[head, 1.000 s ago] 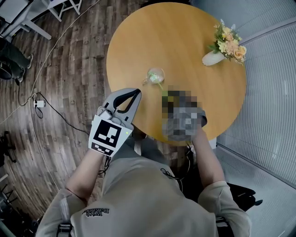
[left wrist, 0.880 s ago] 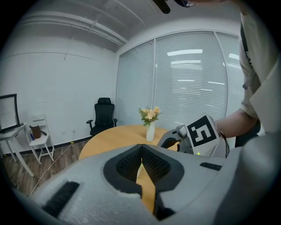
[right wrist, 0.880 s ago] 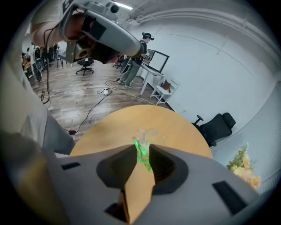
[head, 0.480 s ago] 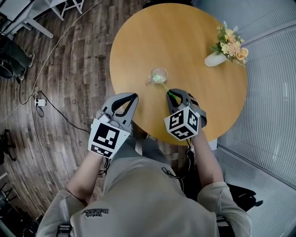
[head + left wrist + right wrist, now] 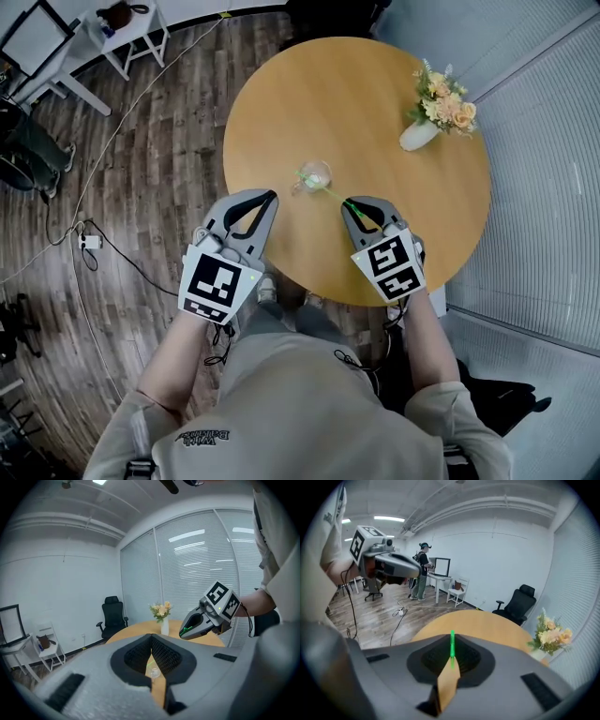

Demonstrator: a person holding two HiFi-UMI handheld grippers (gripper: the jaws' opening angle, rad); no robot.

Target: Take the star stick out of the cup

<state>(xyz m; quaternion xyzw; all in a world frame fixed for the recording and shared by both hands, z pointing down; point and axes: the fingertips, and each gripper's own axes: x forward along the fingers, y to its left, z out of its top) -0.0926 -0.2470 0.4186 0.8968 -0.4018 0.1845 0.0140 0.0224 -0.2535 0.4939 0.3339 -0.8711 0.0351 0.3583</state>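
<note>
1. Forearms run forward and slightly inward from the person's torso, and each hand carries its tool low over the near edge of the round wooden worktop [image 5: 375, 103].
2. On the near-left edge, the left tool [image 5: 270, 196] points up and to the right toward the cup. Its jaws are pressed together at the tips with nothing between them, and it is apart from the cup.
3. Opposite it, the right tool [image 5: 350, 203] points up and to the left, its jaws clamped tight on the near end of the star stick [image 5: 334, 194]. The thin green shaft stands up between the pads in the right gripper view.
4. Just beyond the two tools and between them, the clear cup [image 5: 316, 174] stands upright on the worktop. The stick's far end lies inside it, and the shaft slants out over the rim to the right tool.
5. Well apart, near the far right edge, stands a white vase [image 5: 412, 136] of flowers.
</note>
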